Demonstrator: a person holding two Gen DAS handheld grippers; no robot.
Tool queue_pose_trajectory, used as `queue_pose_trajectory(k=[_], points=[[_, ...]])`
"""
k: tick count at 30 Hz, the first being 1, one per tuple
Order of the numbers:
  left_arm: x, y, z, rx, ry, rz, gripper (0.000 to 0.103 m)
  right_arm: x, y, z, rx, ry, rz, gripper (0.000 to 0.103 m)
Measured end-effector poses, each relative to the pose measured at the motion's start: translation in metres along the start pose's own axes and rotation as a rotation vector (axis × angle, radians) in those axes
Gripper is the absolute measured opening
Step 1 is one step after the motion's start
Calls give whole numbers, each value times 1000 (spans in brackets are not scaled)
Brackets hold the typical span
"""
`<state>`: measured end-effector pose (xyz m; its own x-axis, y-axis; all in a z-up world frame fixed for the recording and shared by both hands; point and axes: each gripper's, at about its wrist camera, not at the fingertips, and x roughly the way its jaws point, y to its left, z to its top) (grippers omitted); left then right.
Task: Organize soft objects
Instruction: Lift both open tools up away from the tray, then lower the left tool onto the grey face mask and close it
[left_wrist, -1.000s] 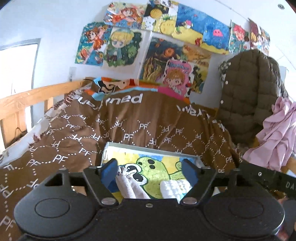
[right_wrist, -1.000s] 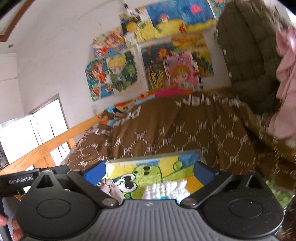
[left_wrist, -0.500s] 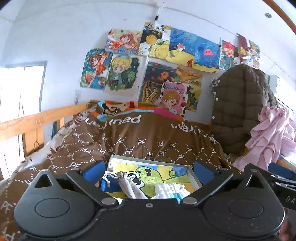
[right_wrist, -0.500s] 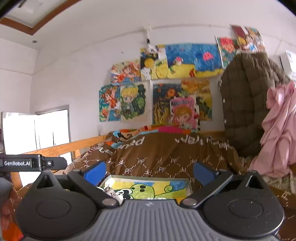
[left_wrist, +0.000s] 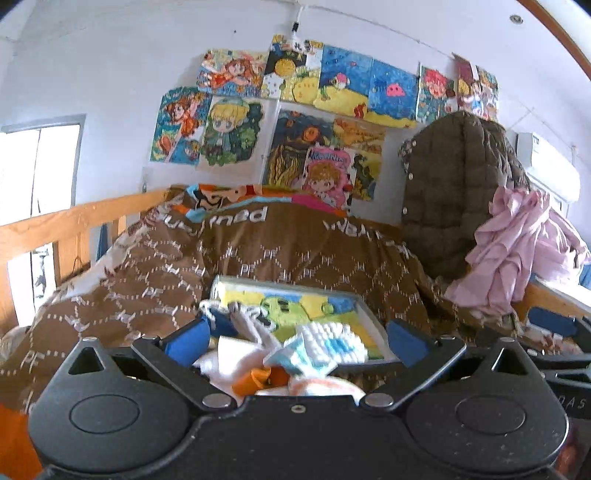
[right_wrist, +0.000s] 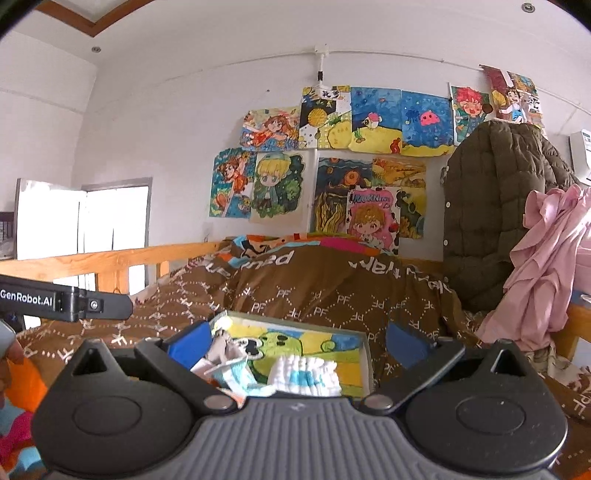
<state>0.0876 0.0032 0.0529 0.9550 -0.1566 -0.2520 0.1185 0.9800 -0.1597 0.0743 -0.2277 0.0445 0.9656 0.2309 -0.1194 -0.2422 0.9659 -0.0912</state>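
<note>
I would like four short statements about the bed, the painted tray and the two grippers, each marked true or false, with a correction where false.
1. Both grippers are open. True: the left gripper and the right gripper hold nothing.
2. The painted tray lies on a brown blanket. True.
3. The tray is empty. False: a white and blue knitted piece and other soft items lie in it.
4. The quilted coat is pink. False: it is dark olive; the garment beside it is pink.

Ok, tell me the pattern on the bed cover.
Bed cover: brown, white dashed diamonds with PF letters; right wrist view.
</note>
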Motion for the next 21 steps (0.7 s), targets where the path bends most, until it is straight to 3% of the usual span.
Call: queue_pose_trajectory(k=[7,21], points=[[-1,-4,-17,63,129,-34,102,1,6,-17,-26,142,-25,103],[22,1,-41,224,370,-87,102,23,20,-40,-108,313,-2,103]])
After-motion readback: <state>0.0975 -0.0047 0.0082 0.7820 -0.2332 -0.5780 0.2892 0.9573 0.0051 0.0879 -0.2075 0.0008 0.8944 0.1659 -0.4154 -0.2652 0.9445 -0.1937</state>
